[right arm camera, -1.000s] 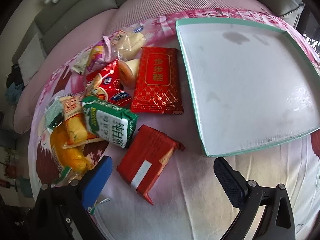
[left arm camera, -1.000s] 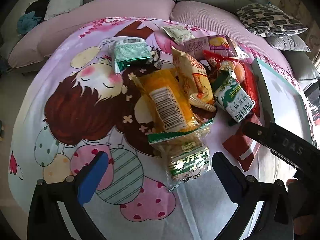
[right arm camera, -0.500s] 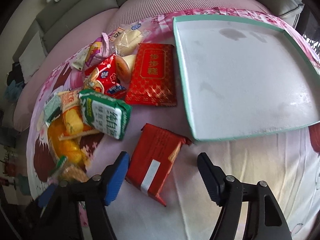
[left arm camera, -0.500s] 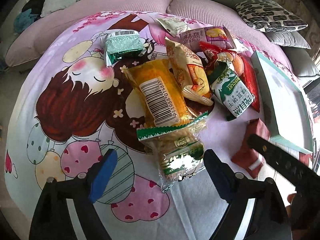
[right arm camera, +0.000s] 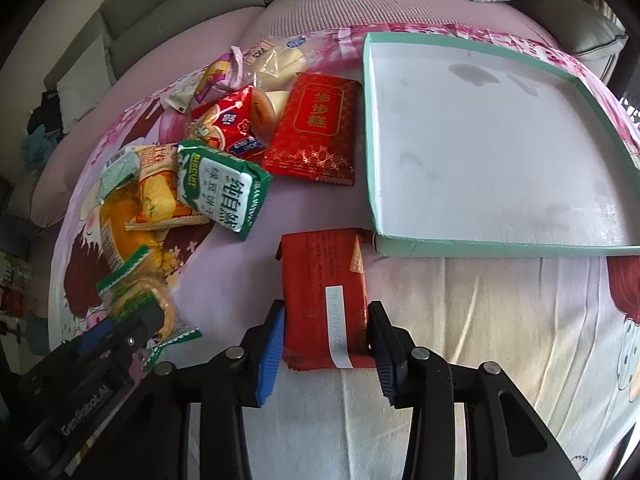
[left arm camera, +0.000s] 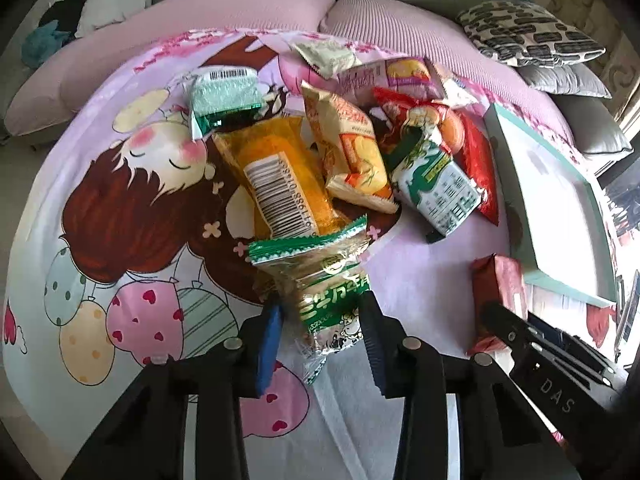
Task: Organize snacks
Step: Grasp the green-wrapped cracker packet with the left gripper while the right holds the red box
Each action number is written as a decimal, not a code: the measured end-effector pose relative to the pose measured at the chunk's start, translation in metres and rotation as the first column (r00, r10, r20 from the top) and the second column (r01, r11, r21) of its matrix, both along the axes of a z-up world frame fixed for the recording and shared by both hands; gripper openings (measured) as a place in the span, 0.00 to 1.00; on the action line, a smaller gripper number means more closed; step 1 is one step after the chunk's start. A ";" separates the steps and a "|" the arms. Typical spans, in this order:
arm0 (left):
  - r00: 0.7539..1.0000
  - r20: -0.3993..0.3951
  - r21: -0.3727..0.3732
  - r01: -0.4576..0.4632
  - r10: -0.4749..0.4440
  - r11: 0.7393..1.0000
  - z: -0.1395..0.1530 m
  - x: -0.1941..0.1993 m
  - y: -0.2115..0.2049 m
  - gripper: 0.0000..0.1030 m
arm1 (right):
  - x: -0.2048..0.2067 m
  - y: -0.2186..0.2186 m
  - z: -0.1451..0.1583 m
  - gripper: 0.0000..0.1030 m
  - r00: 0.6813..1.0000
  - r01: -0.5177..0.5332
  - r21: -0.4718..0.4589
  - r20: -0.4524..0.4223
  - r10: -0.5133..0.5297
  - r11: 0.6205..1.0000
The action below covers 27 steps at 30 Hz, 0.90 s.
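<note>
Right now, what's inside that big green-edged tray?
Nothing visible: the tray shows only a bare white floor with faint smudges. Its right end runs out of view, so that part stays unknown.

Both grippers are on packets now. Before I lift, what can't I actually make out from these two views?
- Green-edged clear packet: near end behind the left gripper.
- Red packet: underside unseen; in the left view the right gripper covers its lower end.
- Tray: right corner cut by the frame edge.
- Pile's lower packets: overlapped, unreadable.

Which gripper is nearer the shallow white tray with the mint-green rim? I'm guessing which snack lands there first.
Right. The right gripper, closing on the red foil packet, sits just below the tray's near corner. The left gripper, closing on the clear green-printed cracker packet, is farther left.
</note>
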<state>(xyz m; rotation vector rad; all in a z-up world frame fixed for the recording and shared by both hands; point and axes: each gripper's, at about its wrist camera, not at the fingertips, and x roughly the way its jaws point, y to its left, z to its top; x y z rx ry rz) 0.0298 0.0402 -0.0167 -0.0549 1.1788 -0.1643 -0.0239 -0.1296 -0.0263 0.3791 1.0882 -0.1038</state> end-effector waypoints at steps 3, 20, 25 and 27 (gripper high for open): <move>1.000 0.015 -0.007 -0.009 0.009 1.000 0.002 0.001 -0.002 0.35 | 0.001 0.001 0.003 0.41 1.000 -0.003 0.008 0.000 0.003 1.000; 0.991 -0.077 -0.172 -0.123 0.111 0.977 0.022 0.001 0.023 0.21 | -0.046 0.000 0.060 0.40 0.992 -0.044 0.045 0.124 0.038 0.998; 0.989 -0.092 -0.189 -0.130 0.114 0.973 0.016 -0.002 0.031 0.21 | -0.035 0.008 0.059 0.40 0.993 -0.036 0.033 0.111 0.032 0.999; 0.987 -0.103 -0.213 -0.143 0.123 0.967 0.011 -0.004 0.037 0.21 | -0.037 0.008 0.058 0.40 0.994 -0.030 0.029 0.103 0.027 0.999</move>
